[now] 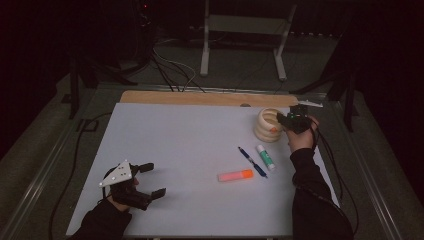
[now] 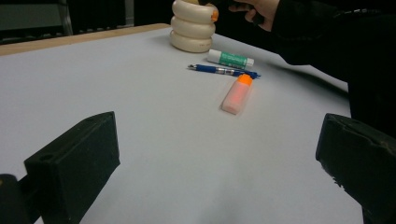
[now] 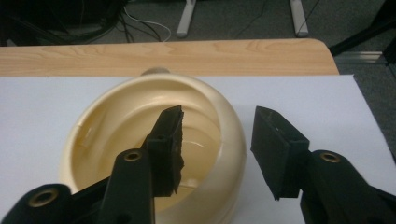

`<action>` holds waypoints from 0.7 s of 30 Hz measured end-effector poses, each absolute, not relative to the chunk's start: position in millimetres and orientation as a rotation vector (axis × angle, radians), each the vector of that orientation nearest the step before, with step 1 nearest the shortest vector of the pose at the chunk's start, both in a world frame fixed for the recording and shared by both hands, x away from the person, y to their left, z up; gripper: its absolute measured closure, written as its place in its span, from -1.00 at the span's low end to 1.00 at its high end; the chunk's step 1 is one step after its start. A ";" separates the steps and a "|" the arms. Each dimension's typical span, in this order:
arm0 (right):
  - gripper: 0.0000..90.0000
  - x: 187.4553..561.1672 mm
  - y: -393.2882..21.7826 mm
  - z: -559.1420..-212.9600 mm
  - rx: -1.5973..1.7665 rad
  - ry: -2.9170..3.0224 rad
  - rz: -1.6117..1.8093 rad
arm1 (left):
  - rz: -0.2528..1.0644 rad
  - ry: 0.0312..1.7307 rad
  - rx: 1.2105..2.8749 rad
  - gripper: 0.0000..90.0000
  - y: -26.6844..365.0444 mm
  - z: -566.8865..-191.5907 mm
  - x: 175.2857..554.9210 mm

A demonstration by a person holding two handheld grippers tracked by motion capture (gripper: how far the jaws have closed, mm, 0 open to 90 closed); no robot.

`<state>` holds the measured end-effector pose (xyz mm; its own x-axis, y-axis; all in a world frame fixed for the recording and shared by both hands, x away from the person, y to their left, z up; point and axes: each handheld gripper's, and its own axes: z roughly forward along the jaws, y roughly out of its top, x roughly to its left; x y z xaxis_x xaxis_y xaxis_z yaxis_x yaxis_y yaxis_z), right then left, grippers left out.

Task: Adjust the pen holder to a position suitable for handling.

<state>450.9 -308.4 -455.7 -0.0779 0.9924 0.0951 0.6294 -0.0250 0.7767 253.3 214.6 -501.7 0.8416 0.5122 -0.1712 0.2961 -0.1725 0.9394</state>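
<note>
Right claw (image 1: 289, 120), upper right of the high view: jaws part open, astride the near wall of the cream ribbed cup (image 1: 266, 125). In the right gripper view, 1 jaw stands inside the cup's hollow and the other outside the wall; a gap shows between the outer pad and the wall, and whether the inner pad touches cannot be told.

Left claw (image 1: 152, 179), lower left of the high view: jaws wide apart with nothing between them, over bare white sheet.

The cup stands upright near the far right corner of the white bench (image 1: 190, 150), close to the strip of bare wood (image 1: 200, 98) along the far edge. Its outside shows 3 stacked rounded rings; the inside is smooth, glossy pale yellow.

Below the cup in the high view lie a white glue stick with a green label (image 1: 266, 157), a blue pen (image 1: 252, 162) just beside it, and an orange highlighter (image 1: 235, 175). The left and centre of the sheet lie open.
</note>
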 end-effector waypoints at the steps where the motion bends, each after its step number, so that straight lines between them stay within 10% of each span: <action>1: 0.22 452.2 -306.7 -458.3 1.706 1.751 0.917 | 0.214 0.620 1.770 -1.00 214.8 -501.6 253.5; 21: 0.63 453.8 -304.4 -461.0 1.765 1.706 0.840 | 0.215 0.624 1.767 -1.00 215.0 -501.2 253.4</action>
